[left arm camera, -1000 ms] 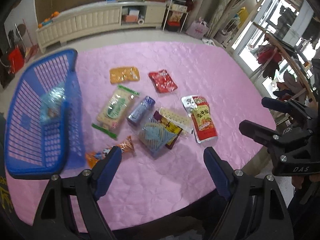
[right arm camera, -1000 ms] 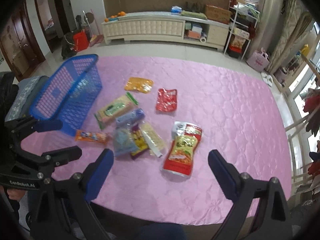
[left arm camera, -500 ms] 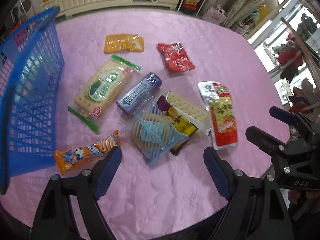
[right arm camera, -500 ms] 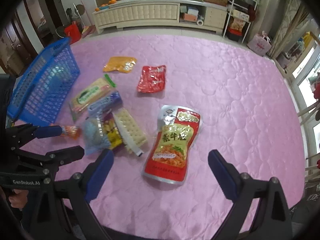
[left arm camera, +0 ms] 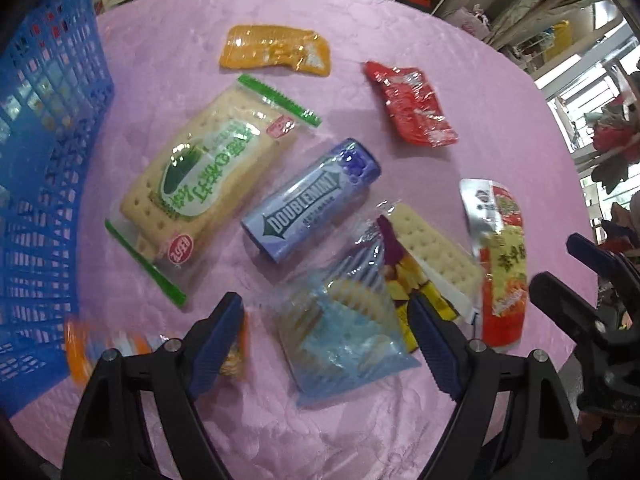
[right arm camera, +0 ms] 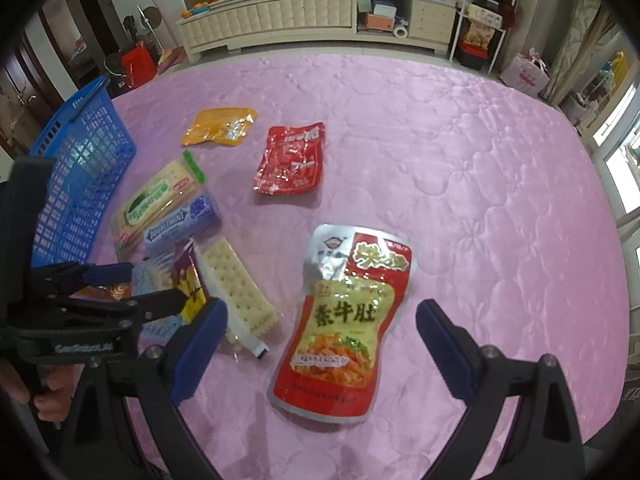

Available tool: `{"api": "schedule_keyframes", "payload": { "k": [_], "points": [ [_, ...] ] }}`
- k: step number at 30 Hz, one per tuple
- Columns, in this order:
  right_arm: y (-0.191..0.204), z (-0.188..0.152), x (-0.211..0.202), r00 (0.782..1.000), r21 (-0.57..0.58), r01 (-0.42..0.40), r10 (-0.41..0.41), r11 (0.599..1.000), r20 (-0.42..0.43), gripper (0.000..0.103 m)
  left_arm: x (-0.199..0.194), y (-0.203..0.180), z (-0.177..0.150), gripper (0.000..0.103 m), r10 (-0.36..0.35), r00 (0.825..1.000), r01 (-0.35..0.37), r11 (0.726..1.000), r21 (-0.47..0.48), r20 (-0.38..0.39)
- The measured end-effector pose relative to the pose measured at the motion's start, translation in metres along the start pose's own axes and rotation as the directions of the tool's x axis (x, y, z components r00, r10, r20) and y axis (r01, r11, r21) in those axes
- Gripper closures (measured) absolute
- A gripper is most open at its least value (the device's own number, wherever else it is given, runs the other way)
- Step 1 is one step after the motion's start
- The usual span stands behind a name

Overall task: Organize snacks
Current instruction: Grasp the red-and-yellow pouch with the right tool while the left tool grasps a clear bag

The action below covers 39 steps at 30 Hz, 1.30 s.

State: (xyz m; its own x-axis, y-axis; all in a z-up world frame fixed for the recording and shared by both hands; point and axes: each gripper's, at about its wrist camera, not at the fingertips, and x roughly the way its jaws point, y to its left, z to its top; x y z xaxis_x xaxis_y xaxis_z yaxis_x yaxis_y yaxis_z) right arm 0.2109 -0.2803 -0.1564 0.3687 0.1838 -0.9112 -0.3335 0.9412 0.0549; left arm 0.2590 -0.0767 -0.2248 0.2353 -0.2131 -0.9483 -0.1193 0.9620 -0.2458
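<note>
Doublemint pack (left arm camera: 312,204) lies on pink cloth (left arm camera: 460,80); both grippers' jaws spread, empty.

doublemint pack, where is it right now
The purple Doublemint pack lies mid-table in the left wrist view, between the green-edged cracker packet and the clear blue wafer bag.

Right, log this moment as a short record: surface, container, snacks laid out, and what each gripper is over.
surface: pink quilted tablecloth
container: blue plastic basket, at the left edge
snacks on cloth: Doublemint tin, green cracker pack, orange pouch, small red pouch, large red pouch
left gripper: open, over a clear blue-striped biscuit bag
right gripper: open, over the large red pouch
</note>
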Motion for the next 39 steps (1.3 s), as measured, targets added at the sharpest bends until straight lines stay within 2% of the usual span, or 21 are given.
{"api": "schedule_keyframes", "payload": {
  "k": [3, 6, 9, 11, 13, 15, 22, 27, 35, 39],
  "points": [
    [-0.001, 0.000, 0.000, 1.000, 0.001, 0.006, -0.006, 1.000, 0.000, 0.006, 0.002, -0.005, -0.003, 0.022, 0.014, 1.000, -0.014, 0.999, 0.045, 0.003],
    [-0.006, -0.002, 0.000, 1.000, 0.024, 0.006, -0.006, 1.000, -0.009, 0.006, 0.003, -0.013, -0.009, 0.033, 0.037, 0.999, -0.038, 0.995, 0.095, 0.009],
    [-0.014, -0.008, -0.003, 1.000, 0.051, 0.002, -0.001, 0.999, -0.016, 0.006, -0.001, -0.014, -0.015, 0.047, -0.001, 1.000, 0.001, 0.995, 0.101, 0.002],
    [-0.018, -0.011, -0.006, 1.000, 0.064, -0.002, 0.003, 0.998, -0.017, 0.006, -0.006, -0.017, -0.019, 0.049, -0.024, 1.000, 0.025, 0.995, 0.100, -0.003],
    [-0.022, -0.014, -0.013, 1.000, 0.080, -0.011, 0.012, 0.997, -0.015, 0.006, -0.012, -0.024, -0.023, 0.052, -0.008, 1.000, 0.006, 0.991, 0.135, 0.014],
    [-0.027, -0.017, -0.019, 1.000, 0.102, -0.026, 0.027, 0.994, -0.011, 0.006, -0.019, -0.032, -0.027, 0.052, -0.002, 0.999, -0.005, 0.986, 0.164, 0.040],
    [-0.033, -0.016, -0.026, 0.999, 0.133, -0.047, 0.049, 0.990, -0.012, 0.006, -0.046, -0.045, -0.031, 0.052, -0.027, 0.994, 0.007, 0.984, 0.178, 0.107],
    [-0.034, -0.007, -0.009, 0.999, 0.131, 0.021, -0.016, 0.991, -0.039, 0.006, -0.058, -0.046, -0.027, 0.052, -0.013, 0.991, -0.015, 0.980, 0.201, 0.135],
    [-0.027, 0.001, 0.031, 0.993, 0.052, 0.039, -0.033, 0.998, -0.116, 0.006, -0.047, -0.043, -0.013, 0.052, 0.011, 0.989, -0.044, 0.974, 0.223, 0.148],
    [-0.022, 0.001, 0.050, 0.986, 0.014, 0.048, -0.045, 0.999, -0.162, 0.012, -0.041, -0.042, -0.012, 0.052, 0.005, 0.989, -0.040, 0.971, 0.234, 0.146]
  ]
}}
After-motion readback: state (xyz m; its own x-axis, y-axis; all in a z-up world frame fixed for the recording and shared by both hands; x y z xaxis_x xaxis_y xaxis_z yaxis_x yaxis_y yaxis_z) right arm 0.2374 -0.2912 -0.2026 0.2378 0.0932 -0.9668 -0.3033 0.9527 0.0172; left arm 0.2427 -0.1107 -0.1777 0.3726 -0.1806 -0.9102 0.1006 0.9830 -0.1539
